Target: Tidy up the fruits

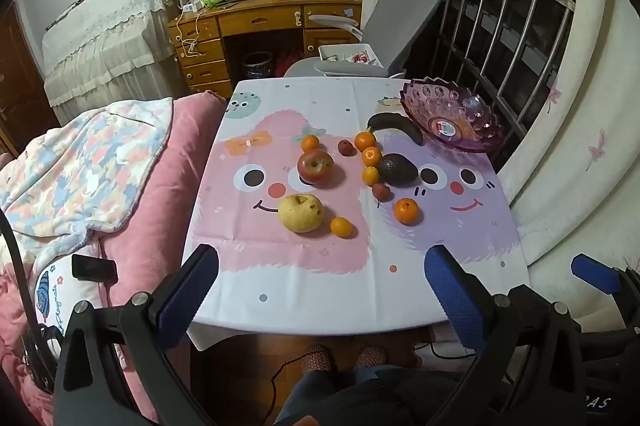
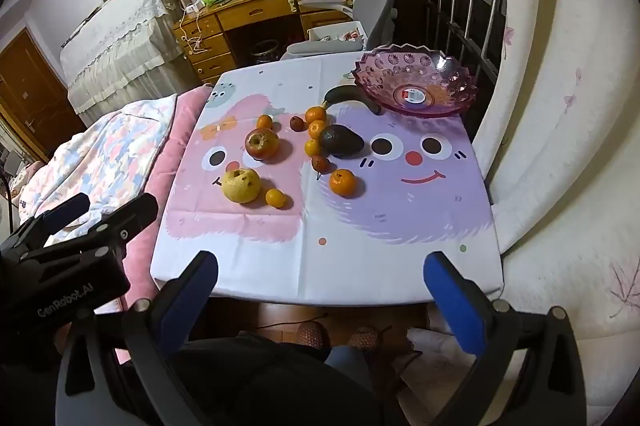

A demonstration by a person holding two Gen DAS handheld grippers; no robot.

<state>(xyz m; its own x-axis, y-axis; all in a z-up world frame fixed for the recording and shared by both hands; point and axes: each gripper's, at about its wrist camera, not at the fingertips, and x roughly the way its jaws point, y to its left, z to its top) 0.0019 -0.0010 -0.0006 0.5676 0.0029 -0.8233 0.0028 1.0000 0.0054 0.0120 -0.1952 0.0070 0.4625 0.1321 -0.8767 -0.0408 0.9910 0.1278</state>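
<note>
Meanwhile both the left tool (image 1: 320, 290) and right tool (image 2: 320, 286) gape wide, empty, above the fruit-strewn table (image 1: 320, 298).

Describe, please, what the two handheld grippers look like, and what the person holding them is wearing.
Each gripper has a black frame with silver bolts and two fingers faced with textured blue pads. The left gripper shows white lettering, GenRobot.AI, on its black body in the right wrist view. The right gripper has the same build. A black cable runs at the left. The person wears dark trousers and reddish patterned slippers.
</note>
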